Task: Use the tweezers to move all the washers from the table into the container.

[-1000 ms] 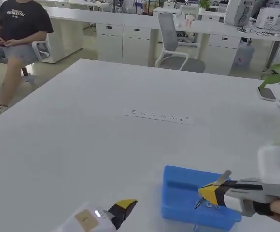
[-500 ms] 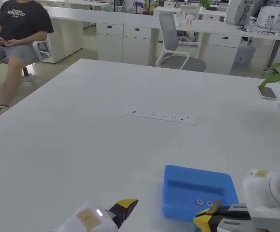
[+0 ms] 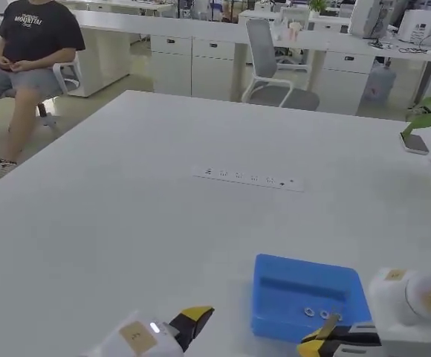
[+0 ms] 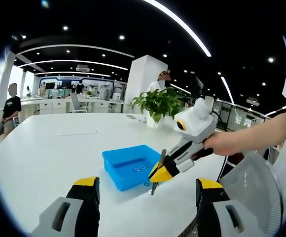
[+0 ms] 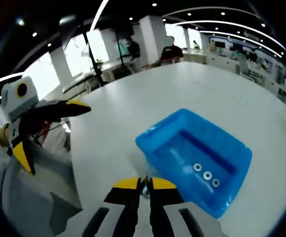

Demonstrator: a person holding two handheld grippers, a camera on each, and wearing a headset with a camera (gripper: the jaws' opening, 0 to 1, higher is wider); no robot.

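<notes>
Right gripper [image 5: 144, 183] clamped on the tweezers [image 4: 161, 158], tips down on the table [image 3: 126, 223] just beside the blue container [image 5: 153, 140], likely for another pick (too small to confirm); three washers [image 5: 207, 175] inside the container, left gripper [image 3: 193, 321] jaws apart, idle nearby.

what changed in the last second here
The right gripper, shut on the tweezers, drew back from over the blue container toward the person and now hangs at its near edge, uncovering washers inside. The left gripper stayed open in place; the container did not move.
</notes>
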